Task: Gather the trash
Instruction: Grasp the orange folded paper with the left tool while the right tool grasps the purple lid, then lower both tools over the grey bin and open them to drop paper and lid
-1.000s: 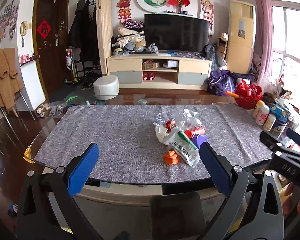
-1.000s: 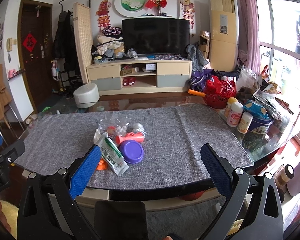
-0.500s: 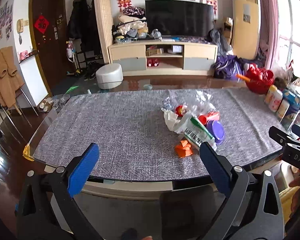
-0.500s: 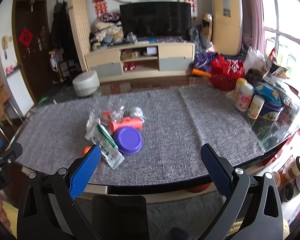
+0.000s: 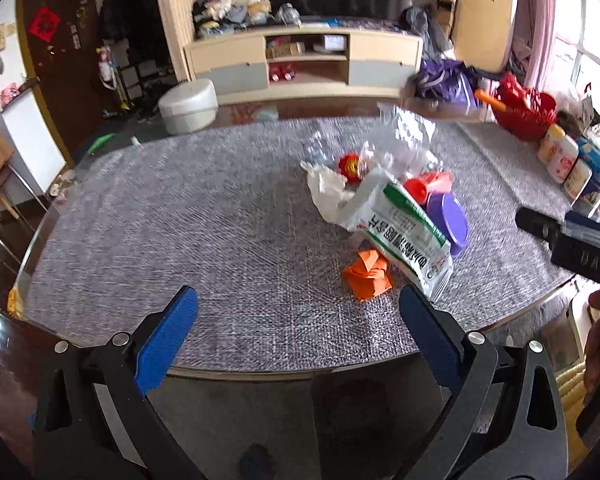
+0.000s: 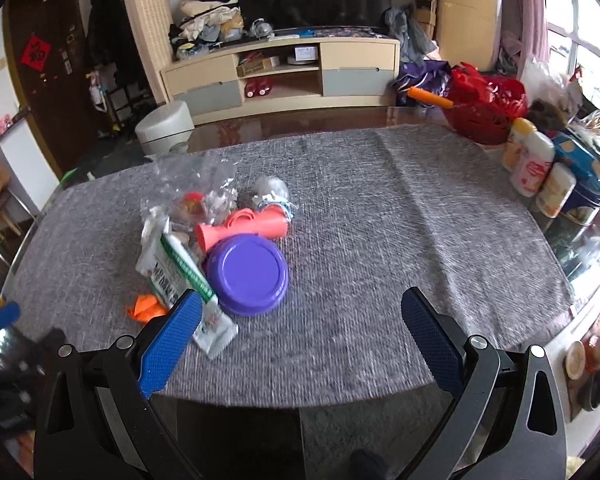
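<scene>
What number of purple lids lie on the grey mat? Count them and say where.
1. The purple lid lies in the trash pile, against the green-and-white packet and in front of the orange-red tube. The pile may hide others.

The left gripper (image 5: pixel 296 320) is held level with its blue-padded fingers (image 5: pixel 166 338) spread wide and nothing between them. The right gripper (image 6: pixel 300 322) is held likewise, jaws wide apart and empty.

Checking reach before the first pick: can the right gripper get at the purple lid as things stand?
Probably yes. The right gripper is open and empty, and the purple lid lies just ahead to its left, top face uncovered, though its near-left edge touches the white packet.
</scene>
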`<state>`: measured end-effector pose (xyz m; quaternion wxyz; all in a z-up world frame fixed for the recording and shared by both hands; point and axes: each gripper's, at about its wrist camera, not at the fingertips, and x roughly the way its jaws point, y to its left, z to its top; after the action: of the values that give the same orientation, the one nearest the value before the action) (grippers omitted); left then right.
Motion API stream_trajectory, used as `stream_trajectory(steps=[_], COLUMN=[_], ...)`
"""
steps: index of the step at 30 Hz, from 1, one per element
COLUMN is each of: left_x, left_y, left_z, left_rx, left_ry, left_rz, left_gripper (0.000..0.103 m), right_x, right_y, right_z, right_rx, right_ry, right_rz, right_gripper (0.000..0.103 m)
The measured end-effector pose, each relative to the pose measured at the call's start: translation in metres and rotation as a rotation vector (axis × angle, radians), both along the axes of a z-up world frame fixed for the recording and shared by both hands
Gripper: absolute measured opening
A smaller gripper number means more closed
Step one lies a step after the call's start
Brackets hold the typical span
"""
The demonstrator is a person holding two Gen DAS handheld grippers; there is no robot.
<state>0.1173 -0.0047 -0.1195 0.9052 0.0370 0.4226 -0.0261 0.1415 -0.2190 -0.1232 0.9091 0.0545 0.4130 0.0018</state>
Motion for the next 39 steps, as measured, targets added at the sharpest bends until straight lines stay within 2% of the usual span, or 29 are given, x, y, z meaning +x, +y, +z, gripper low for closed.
stream_trajectory(steps=[5,8,12,22,25,27,31,33,35,39], left_x=[0.017,0.027,0.038,0.058,0.063,0.065,0.068,0.069,0.069,0.067], left_y=[-0.008,-0.015,-0.019,-0.026,-0.026,-0.026,-0.028,-0.027,-0.026,-0.025], left_z=[-0.023,-0.034,-0.046,-0.068,-0.074,-0.077,-0.078,-0.078,-0.078,-0.078], left_rx=[-0.038,-0.058,-0.084,-0.145,-0.160,-0.161,-0.156,-0.148,-0.153,-0.155], left_ry=[0.066,0.101,0.134,0.199,0.218,0.226,0.220,0.217,0.218,0.217], left_rz=[-0.058,-0.086,-0.106,-0.133,-0.137,-0.139,-0.137,-0.131,-0.128,-0.129], left_gripper=[0.093,0.080,0.067,0.057,0.051,0.047,0.045,0.038,0.037,0.036], right_x=[0.025,0.035,0.049,0.071,0.073,0.075,0.076,0.075,0.075,0.070], right_y=[0.004,0.008,0.012,0.019,0.015,0.014,0.018,0.020,0.020,0.018], right_z=[-0.017,-0.026,-0.036,-0.056,-0.065,-0.070,-0.078,-0.077,-0.075,-0.069], right_rx=[0.010,0.039,0.108,0.154,0.191,0.214,0.218,0.223,0.235,0.223], right_ry=[0.055,0.079,0.107,0.168,0.190,0.202,0.210,0.205,0.200,0.176], right_rz=[0.014,0.041,0.067,0.083,0.077,0.078,0.090,0.102,0.111,0.112], right_gripper=[0.100,0.099,0.091,0.091,0.091,0.091,0.092,0.085,0.077,0.075])
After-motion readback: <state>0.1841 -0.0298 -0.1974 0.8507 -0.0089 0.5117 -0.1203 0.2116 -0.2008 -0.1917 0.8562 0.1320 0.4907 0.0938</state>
